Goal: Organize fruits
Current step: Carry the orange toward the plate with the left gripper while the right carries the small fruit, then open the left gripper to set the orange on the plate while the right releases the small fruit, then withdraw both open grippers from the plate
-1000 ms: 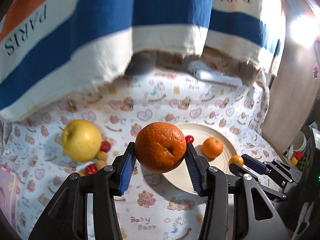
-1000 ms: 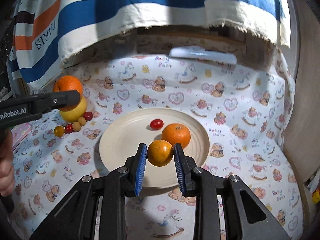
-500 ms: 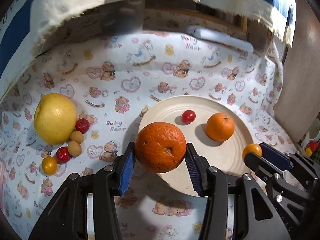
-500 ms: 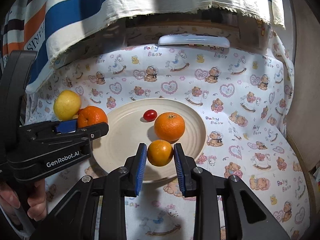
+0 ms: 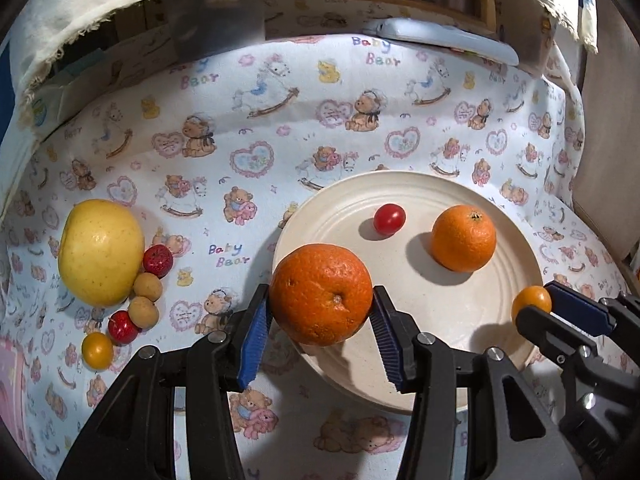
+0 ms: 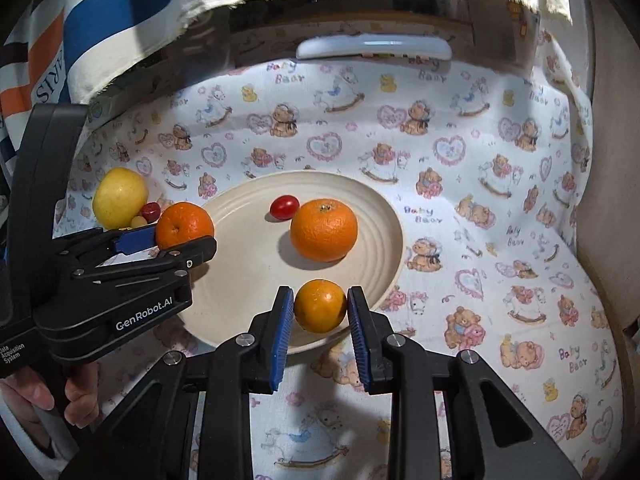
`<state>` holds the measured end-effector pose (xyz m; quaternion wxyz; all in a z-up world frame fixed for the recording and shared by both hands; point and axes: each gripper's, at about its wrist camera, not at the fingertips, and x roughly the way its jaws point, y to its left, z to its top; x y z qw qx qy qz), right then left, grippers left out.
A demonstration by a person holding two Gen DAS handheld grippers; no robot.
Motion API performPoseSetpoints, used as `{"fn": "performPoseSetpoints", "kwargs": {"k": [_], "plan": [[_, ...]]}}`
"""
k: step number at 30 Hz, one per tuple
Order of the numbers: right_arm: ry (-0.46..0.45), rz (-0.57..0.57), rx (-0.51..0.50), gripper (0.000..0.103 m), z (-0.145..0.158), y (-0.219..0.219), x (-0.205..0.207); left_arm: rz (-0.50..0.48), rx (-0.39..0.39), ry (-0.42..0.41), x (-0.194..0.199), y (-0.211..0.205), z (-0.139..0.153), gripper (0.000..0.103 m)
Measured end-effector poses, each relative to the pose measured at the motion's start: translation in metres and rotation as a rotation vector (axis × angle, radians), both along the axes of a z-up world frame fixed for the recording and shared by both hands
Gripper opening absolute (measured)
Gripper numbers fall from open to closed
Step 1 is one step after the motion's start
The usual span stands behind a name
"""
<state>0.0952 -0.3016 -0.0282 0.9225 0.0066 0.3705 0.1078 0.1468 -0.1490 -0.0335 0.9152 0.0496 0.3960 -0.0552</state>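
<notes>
My left gripper (image 5: pixel 320 322) is shut on a large orange (image 5: pixel 321 294), held over the left rim of the cream plate (image 5: pixel 460 312). In the right wrist view that same large orange (image 6: pixel 185 225) hangs at the plate's left edge (image 6: pixel 224 280). My right gripper (image 6: pixel 320 322) is shut on a small orange fruit (image 6: pixel 320 305) above the plate's near rim. On the plate lie a tangerine (image 6: pixel 323 229) and a cherry tomato (image 6: pixel 284 207). A yellow apple (image 5: pixel 101 252) lies on the cloth to the left among several small red, tan and orange fruits (image 5: pixel 138 304).
A bear-print cloth (image 5: pixel 280 128) covers the table. A white flat object (image 6: pixel 374 47) lies at the back edge under a hanging striped towel (image 6: pixel 100 28). A brown wall (image 6: pixel 612 140) closes the right side. A person's hand (image 6: pixel 60 400) grips the left gripper's handle.
The left gripper came down and toward the plate with the large orange. The apple and small fruits now sit farther left. The right gripper kept the small fruit near the plate's front rim.
</notes>
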Motion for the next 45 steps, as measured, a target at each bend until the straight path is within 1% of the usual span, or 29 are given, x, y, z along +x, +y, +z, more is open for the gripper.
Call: {"fn": "performPoseSetpoints", "kwargs": {"k": [2, 8, 15, 21, 22, 24, 26, 27, 28, 29, 30, 38, 41, 43, 45], "plan": [[0.012, 0.003, 0.004, 0.029, 0.0, -0.001, 0.002, -0.003, 0.01, -0.003, 0.0, -0.001, 0.0, 0.048], [0.007, 0.009, -0.014, 0.029, -0.002, 0.0, 0.002, -0.005, 0.041, -0.018, -0.002, -0.007, -0.004, 0.048], [0.007, 0.015, -0.023, 0.029, -0.004, 0.002, 0.004, 0.002, 0.038, -0.029, -0.003, -0.007, -0.005, 0.05], [0.008, 0.015, -0.021, 0.029, -0.004, 0.003, 0.004, 0.008, 0.017, -0.049, -0.006, -0.003, -0.001, 0.052], [0.008, 0.016, -0.02, 0.029, -0.005, 0.003, 0.004, 0.012, 0.016, -0.053, -0.006, -0.002, 0.0, 0.052], [0.008, 0.015, -0.016, 0.029, -0.005, 0.002, 0.004, 0.019, 0.013, -0.06, -0.007, 0.0, 0.001, 0.058], [0.006, 0.012, -0.01, 0.033, -0.004, 0.002, 0.003, 0.028, 0.01, -0.071, -0.008, 0.002, 0.003, 0.062], [0.001, 0.012, -0.008, 0.04, -0.003, 0.001, 0.003, 0.031, 0.009, -0.075, -0.008, 0.003, 0.004, 0.063], [-0.01, 0.01, -0.005, 0.053, -0.002, 0.001, 0.002, 0.035, 0.009, -0.079, -0.008, 0.005, 0.005, 0.064], [-0.023, 0.005, -0.002, 0.057, 0.0, 0.0, 0.001, 0.04, 0.011, -0.086, -0.008, 0.006, 0.006, 0.067], [-0.034, 0.001, 0.0, 0.06, 0.001, -0.001, -0.001, 0.045, 0.014, -0.094, -0.008, 0.008, 0.007, 0.069], [-0.067, -0.002, 0.013, 0.06, 0.008, -0.002, -0.005, 0.091, -0.012, -0.147, -0.012, 0.022, 0.021, 0.073], [-0.093, -0.011, -0.005, 0.063, 0.01, -0.001, -0.008, 0.086, -0.018, -0.161, -0.014, 0.022, 0.026, 0.074], [-0.118, -0.036, -0.029, 0.063, 0.012, -0.001, -0.01, 0.08, -0.018, -0.173, -0.015, 0.021, 0.029, 0.076], [-0.14, -0.038, -0.026, 0.064, 0.016, -0.002, -0.013, 0.069, -0.009, -0.191, -0.016, 0.02, 0.034, 0.081]]}}
